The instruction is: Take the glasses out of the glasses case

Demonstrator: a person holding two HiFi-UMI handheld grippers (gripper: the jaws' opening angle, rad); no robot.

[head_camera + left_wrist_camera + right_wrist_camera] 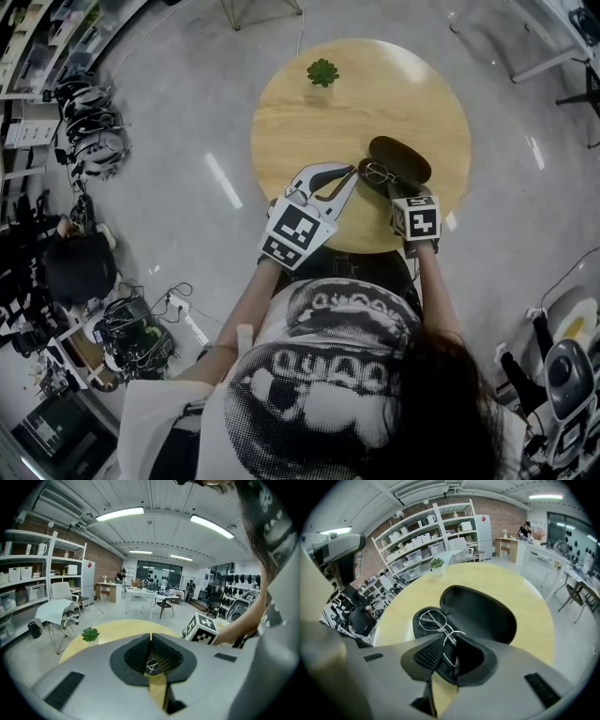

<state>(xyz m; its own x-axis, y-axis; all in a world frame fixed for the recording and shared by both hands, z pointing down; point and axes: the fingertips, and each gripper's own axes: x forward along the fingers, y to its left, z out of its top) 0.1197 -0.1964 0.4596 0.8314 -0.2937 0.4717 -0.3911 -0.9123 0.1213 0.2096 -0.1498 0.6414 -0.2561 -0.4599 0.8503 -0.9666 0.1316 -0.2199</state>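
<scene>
A black glasses case [401, 157] lies open on the round wooden table [356, 103], its lid [480, 613] folded back. Thin wire-rimmed glasses [429, 619] rest in the lower half [378, 172]. My right gripper [450, 638] reaches steeply down into the case; the nearer lens rim sits between its jaws and touches both pads, while the farther lens still lies in the case. In the head view it [394, 189] comes in from the table's near edge. My left gripper [352, 173] is shut, its tips together [151, 635] at the case's left end; no object shows between them.
A small green plant [322, 72] stands at the table's far side. Left of the table, the floor holds cables, headsets and boxes [131, 328]. Shelving [422, 541] lines the brick wall. A white chair [58, 611] and desks stand farther off.
</scene>
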